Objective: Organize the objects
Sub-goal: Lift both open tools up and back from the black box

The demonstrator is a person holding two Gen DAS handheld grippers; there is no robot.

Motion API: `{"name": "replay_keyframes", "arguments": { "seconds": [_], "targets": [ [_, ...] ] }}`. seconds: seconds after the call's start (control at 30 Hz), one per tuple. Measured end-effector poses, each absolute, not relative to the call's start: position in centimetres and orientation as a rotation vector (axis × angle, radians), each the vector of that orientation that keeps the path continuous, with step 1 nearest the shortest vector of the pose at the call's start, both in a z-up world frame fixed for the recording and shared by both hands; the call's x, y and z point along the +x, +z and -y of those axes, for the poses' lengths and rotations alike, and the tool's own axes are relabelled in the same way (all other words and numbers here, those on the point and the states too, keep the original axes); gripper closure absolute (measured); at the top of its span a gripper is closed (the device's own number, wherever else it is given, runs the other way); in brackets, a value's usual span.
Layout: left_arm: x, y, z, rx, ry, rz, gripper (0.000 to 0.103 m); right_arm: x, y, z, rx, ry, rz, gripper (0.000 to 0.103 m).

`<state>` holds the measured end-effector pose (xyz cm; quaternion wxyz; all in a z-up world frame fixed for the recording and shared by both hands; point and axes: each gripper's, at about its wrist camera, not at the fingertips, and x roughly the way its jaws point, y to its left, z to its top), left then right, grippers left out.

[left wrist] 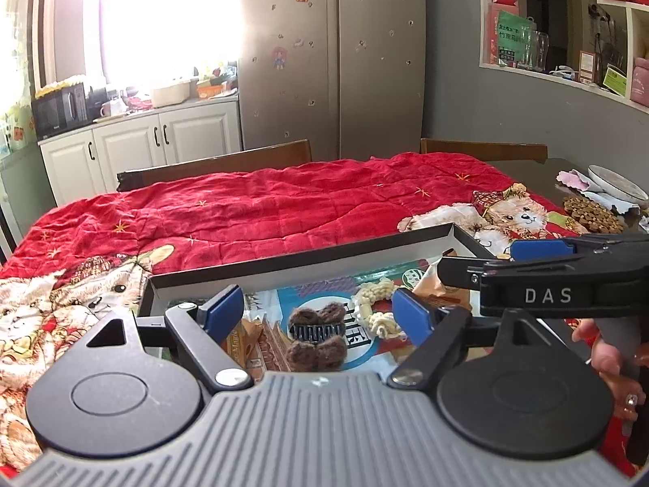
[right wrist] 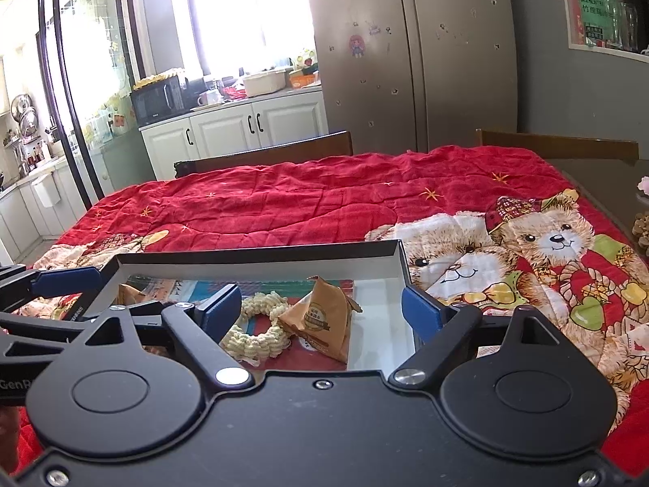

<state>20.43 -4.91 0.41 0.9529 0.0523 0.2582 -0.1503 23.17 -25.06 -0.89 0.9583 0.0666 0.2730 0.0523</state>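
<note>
I have both grippers over a shallow box (left wrist: 308, 261) with a dark rim and white inner walls, resting on a red quilt (left wrist: 284, 203) printed with teddy bears.

Left gripper (left wrist: 316, 312): blue pads spread wide, gripping nothing. Between the fingers, lying in the box, is a brown fuzzy hair claw (left wrist: 316, 335). Just beyond the right pad lies a cream scrunchie (left wrist: 379, 304). Printed packets line the box floor beneath.

Right gripper (right wrist: 320, 306): pads wide apart, gripping nothing. Between the fingers lie the cream scrunchie, toward the left pad, and a tan triangular snack packet (right wrist: 320, 320) touching it, nearer the middle. The box floor toward the right pad is bare white.

Beyond the fingers the quilt covers most of the table. Two wooden chair backs (right wrist: 276, 150) stand at its far edge. Behind them are a grey two-door refrigerator (right wrist: 409, 48), white cabinets (right wrist: 239, 126) carrying a black microwave (right wrist: 160, 99), and a bright window.
</note>
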Motion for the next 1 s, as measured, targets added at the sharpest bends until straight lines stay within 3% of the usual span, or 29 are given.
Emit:
{"name": "replay_keyframes", "arguments": {
  "seconds": [1.0],
  "targets": [
    [18.0, 1.7, 3.5, 0.119, -0.305, -0.535, 0.008, 19.6, 1.2, 24.1, 0.08, 0.135, -0.53, 0.015]
  ]
}}
